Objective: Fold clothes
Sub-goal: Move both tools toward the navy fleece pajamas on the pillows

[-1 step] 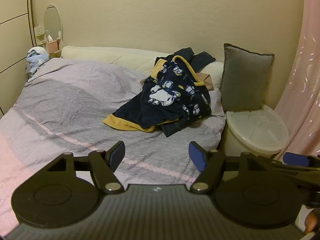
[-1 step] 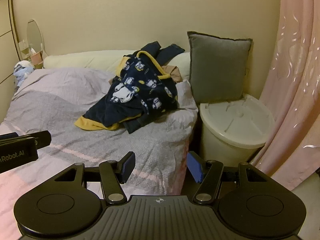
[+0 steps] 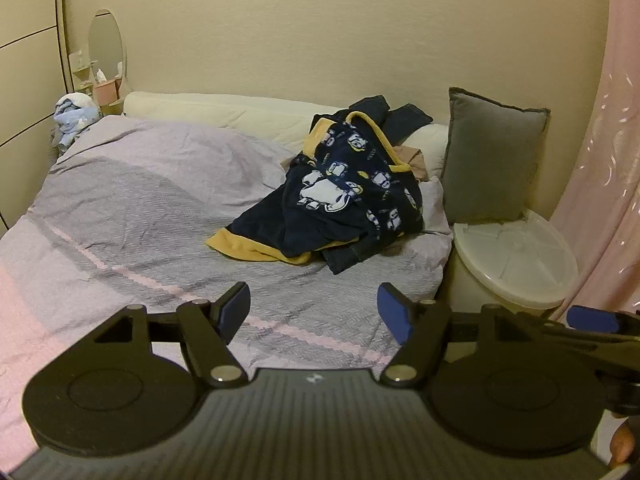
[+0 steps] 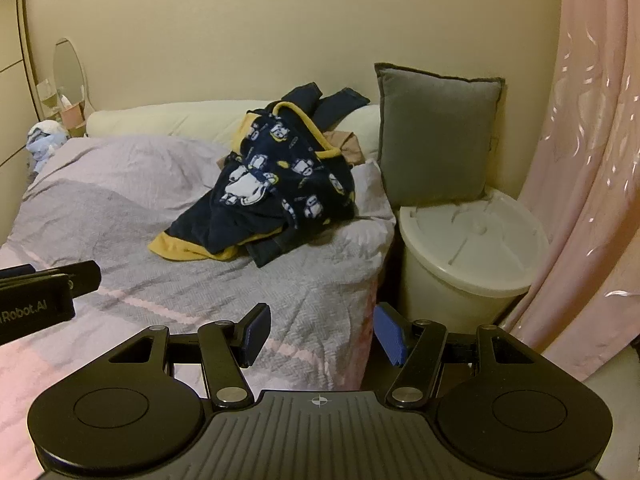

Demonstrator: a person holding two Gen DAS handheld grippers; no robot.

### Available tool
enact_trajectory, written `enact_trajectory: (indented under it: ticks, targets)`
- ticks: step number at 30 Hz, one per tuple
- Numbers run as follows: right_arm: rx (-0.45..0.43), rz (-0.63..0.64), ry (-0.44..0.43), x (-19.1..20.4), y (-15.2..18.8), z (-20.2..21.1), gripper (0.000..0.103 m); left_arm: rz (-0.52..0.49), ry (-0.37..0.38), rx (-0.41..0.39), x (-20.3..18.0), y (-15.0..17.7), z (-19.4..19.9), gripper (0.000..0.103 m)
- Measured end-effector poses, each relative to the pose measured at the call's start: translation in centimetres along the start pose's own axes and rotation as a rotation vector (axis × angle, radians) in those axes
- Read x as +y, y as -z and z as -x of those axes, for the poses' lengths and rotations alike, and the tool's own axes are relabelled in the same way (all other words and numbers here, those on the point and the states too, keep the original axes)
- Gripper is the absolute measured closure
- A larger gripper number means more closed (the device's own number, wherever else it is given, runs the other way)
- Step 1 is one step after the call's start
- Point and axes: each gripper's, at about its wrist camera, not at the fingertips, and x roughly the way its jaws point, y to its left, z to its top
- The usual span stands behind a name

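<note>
Fleecy navy clothes [image 3: 340,200] lie crumpled (yellow-trimmed); left gripper [image 3: 314,312] and right gripper [image 4: 320,334] spread.

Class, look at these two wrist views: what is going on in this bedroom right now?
A person holds two grippers over a bed, about to fold laundry. The left gripper and right gripper are both open and empty. A heap of clothes, topped by a navy and yellow cartoon-print garment, lies untouched near a grey cushion. Nothing is folded yet.
</note>
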Motion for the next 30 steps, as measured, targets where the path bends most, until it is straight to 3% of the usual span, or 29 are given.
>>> enact_trajectory:
  ticks: [6,19,30]
  targets:
    - [0.006,0.002,0.005,1.9,-0.9,0.2,0.042,0.050,0.030,0.013,1.8,-0.6,0.0,0.036]
    - [-0.019,0.032,0.046,2.4,0.6,1.0,0.042,0.050,0.067,0.008,3.9,-0.2,-0.1,0.036]
    - [-0.065,0.071,0.028,4.2,0.1,1.5,0.042,0.055,0.061,-0.036,5.9,-0.6,0.2,0.036]
